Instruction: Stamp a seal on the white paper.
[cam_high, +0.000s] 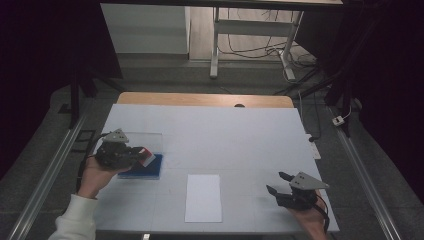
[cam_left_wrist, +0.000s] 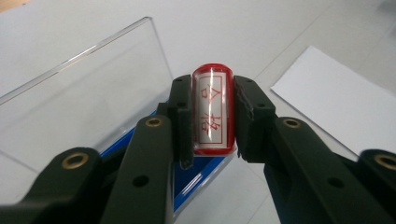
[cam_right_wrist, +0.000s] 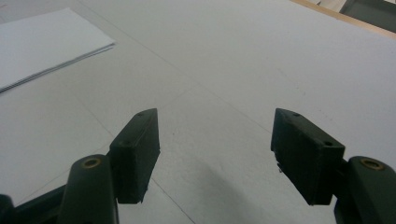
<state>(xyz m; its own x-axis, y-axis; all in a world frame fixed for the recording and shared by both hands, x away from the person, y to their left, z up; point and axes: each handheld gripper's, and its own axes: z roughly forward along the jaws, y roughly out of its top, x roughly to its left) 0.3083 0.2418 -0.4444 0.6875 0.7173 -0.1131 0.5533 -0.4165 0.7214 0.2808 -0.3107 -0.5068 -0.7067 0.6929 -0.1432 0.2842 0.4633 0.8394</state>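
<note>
The left gripper (cam_left_wrist: 212, 116) has its jaws clamped on a red-edged stamp (cam_left_wrist: 213, 112), one pad on each side, and holds it just above the blue ink pad (cam_high: 145, 167) whose clear lid (cam_left_wrist: 79, 93) stands open near the table's (cam_high: 240, 135) left edge. The right gripper (cam_right_wrist: 215, 156) rests low over bare tabletop at the right, jaws wide apart with nothing between them. A white sheet (cam_high: 203, 197) lies between the two grippers.

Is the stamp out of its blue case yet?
Out: the left tongs clamp the stamp above the blue case, whose clear lid stands open.
</note>
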